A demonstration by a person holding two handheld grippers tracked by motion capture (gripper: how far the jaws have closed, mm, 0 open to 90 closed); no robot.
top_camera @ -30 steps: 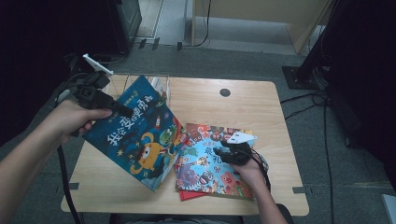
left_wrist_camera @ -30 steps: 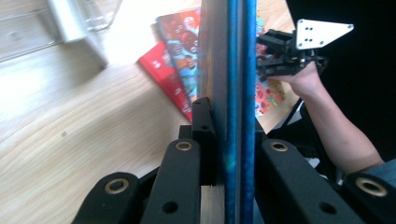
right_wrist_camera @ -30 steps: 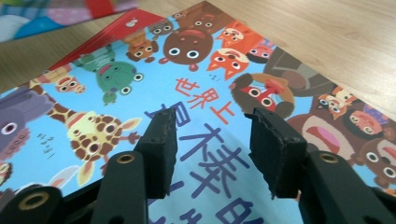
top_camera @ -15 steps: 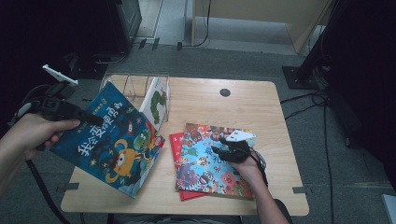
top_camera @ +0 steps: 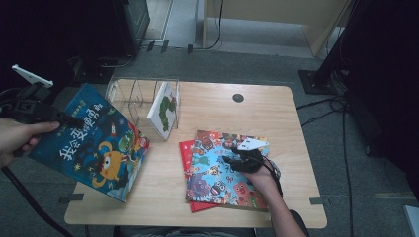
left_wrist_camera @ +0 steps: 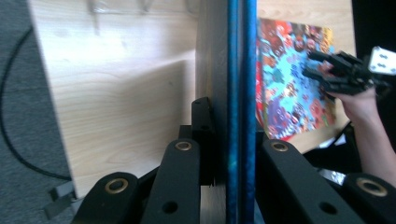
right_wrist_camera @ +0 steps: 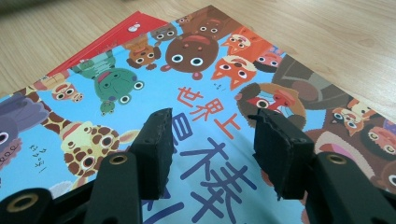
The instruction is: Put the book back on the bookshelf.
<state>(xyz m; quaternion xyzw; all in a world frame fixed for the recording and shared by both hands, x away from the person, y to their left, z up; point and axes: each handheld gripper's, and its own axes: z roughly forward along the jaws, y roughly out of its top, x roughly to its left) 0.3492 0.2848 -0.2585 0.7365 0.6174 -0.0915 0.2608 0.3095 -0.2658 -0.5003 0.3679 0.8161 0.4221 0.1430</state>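
Holding the blue book (top_camera: 91, 140) at its left edge, the left tongs (top_camera: 59, 117) are gripping it tilted over the table's (top_camera: 222, 106) left side; the rack (top_camera: 143, 96) is lying ahead-right. The right tongs (right_wrist_camera: 210, 144) are resting open on the animal book (right_wrist_camera: 196, 93).

Dark-blue picture book (top_camera: 94, 143) with a yellow monster cover, closed, tilted, held off the desk's nine-o'clock edge; light-blue animal-cover book (top_camera: 217, 170) lies flat at five o'clock atop a red book (top_camera: 187, 149).

Jaws parted over book (right_wrist_camera: 201, 102)
Blue animal cover atop red book (right_wrist_camera: 112, 37), lying on table (right_wrist_camera: 303, 37).
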